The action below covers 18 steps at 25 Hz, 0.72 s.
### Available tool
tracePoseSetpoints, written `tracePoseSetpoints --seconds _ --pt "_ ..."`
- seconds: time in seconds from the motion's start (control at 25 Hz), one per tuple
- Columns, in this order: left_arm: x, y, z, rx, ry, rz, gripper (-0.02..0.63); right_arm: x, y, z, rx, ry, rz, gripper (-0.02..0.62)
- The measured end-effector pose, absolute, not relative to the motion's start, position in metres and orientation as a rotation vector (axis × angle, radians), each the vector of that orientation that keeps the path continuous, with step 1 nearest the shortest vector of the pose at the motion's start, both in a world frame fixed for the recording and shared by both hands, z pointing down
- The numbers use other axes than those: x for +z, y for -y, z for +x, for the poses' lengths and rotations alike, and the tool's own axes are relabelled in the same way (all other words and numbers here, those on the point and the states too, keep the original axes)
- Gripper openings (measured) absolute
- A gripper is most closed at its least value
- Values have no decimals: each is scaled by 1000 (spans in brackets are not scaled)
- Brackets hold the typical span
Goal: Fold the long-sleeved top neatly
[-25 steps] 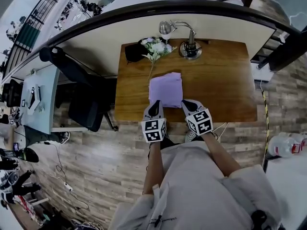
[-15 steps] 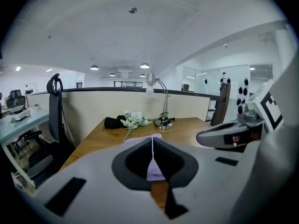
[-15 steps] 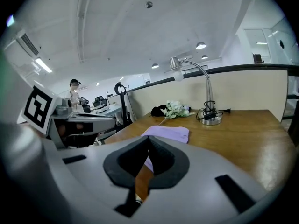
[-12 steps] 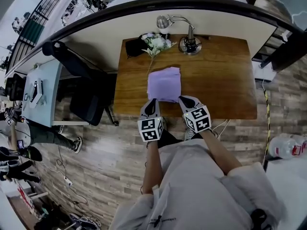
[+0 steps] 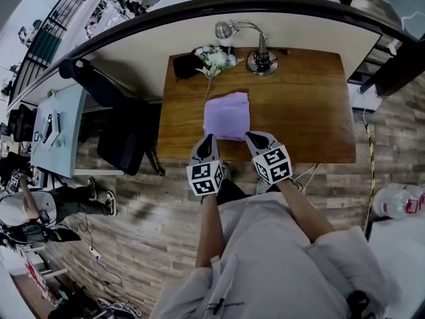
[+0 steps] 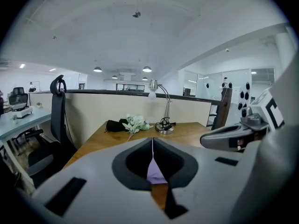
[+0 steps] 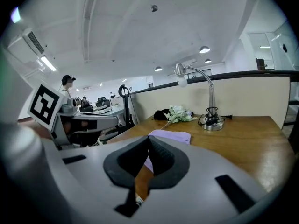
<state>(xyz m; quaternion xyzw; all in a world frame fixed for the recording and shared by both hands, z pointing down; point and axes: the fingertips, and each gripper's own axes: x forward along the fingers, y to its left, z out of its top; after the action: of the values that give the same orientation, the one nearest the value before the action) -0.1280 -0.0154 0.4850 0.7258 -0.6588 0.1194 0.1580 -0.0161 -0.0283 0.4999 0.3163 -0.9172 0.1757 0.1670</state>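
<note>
my left tool (image 5: 208, 140) and right tool (image 5: 252, 138) sit side by side just ahead of me, both tipped a little downward, the right one angled in toward the left. each has its jaws pressed together on nothing. my forearms (image 5: 211, 224) reach forward.

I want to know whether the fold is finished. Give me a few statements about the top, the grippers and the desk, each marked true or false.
1. The purple top lies folded on the wooden desk. True.
2. The left gripper has its jaws wide apart. False: its jaws are together, with nothing between them.
3. The desk lamp stands at the desk's far side, right of the flowers in the head view. True.
4. The right gripper holds the top lifted off the desk. False: it is shut and empty, and the top lies flat.
</note>
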Motion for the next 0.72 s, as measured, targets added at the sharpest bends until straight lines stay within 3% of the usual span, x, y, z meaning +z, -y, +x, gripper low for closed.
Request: tracePoseSetpoints --seconds 0.72 --pt "474 15 -133 386 1889 2110 25 505 33 -15 504 2613 902 5"
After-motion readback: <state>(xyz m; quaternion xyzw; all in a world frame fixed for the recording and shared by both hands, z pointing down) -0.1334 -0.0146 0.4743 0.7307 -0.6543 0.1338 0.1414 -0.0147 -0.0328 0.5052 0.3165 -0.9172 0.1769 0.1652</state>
